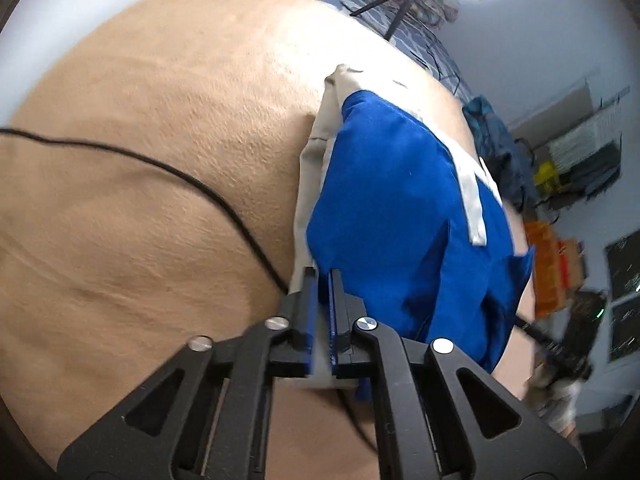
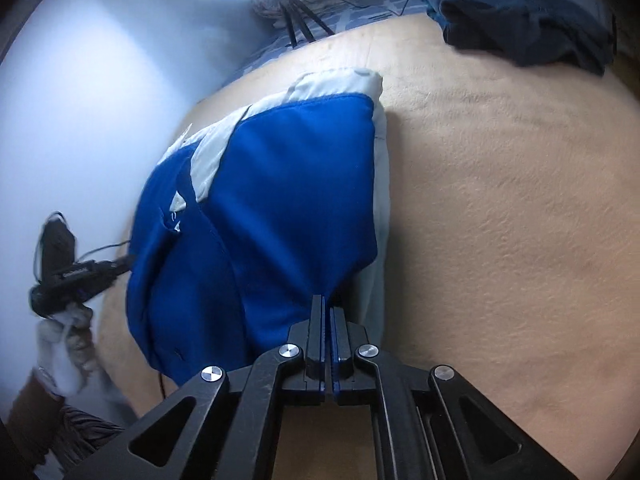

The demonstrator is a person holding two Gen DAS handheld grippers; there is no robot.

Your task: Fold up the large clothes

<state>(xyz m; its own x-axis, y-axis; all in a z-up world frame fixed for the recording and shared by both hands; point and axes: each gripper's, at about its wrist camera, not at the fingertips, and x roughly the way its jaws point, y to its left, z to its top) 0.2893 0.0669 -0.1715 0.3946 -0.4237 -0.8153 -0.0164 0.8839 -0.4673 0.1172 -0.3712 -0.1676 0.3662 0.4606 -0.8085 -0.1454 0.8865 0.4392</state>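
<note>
Blue-and-grey garment fills mid-frame on the tan blanket, my left gripper and right gripper each clamped on its near edge

One blue-and-grey fabric garment, centre; one tan plush blanket; one black cable, nine o'clock; one dark crumpled cloth pile, one o'clock.

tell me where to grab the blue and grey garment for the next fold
Keep to the near hem corners of the blue and grey garment, coming from the near edge: the left gripper and right gripper each pinch one there, so lifting carries the width over evenly.
</note>
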